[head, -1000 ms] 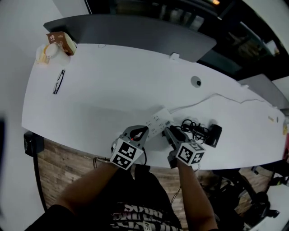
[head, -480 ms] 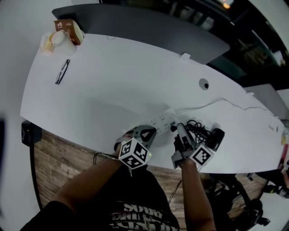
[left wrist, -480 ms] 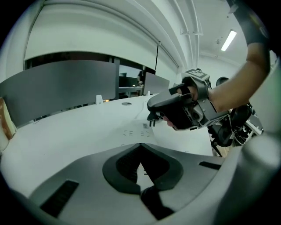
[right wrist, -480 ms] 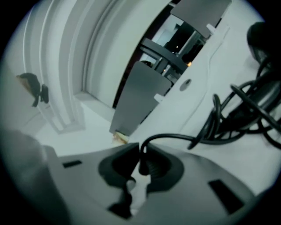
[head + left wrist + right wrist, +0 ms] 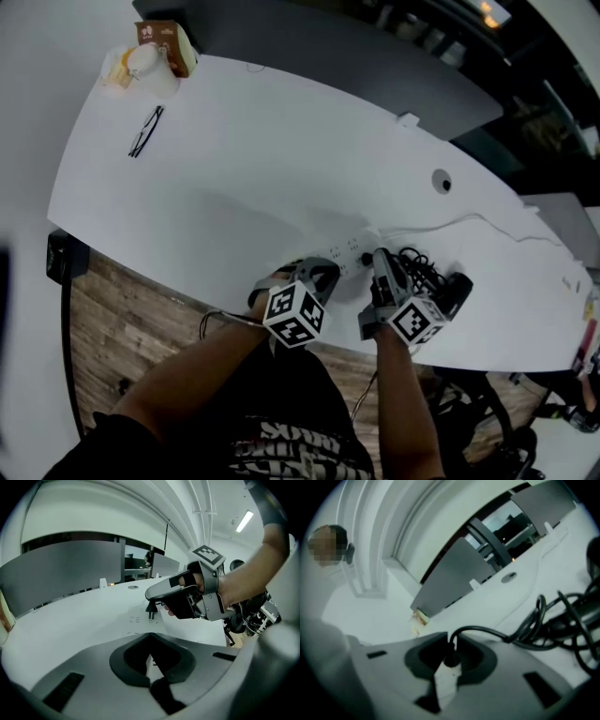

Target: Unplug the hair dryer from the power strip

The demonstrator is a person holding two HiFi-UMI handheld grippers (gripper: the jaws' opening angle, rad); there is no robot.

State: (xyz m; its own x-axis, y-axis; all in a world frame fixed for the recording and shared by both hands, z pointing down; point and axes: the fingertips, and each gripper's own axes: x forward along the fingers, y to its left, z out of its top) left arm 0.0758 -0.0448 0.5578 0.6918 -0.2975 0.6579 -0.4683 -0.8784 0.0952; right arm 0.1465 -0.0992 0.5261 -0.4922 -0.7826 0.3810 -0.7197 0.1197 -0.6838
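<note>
A white power strip point(image 5: 343, 254) lies near the table's front edge. My left gripper point(image 5: 322, 274) rests on its near end with the jaws closed together point(image 5: 151, 665); whether they pinch the strip is hidden. My right gripper point(image 5: 381, 260) holds the hair dryer's black plug point(image 5: 151, 610) just above the strip, prongs bare and pointing down. Its jaws are opening slightly, with the plug point(image 5: 450, 659) still pinched between them. The black cord point(image 5: 543, 620) runs in a tangle point(image 5: 419, 270) to the black hair dryer point(image 5: 453, 292) on the right.
The strip's white cable point(image 5: 473, 219) trails to the right across the table point(image 5: 244, 159). A round cable hole point(image 5: 442, 180) is behind it. Glasses point(image 5: 143, 131), a cup and a carton point(image 5: 157, 54) sit far left. A grey partition point(image 5: 328, 42) lines the back.
My right gripper closed on the plug and drew it up off the strip. The left gripper stayed at the strip's near end, sinking a little.
</note>
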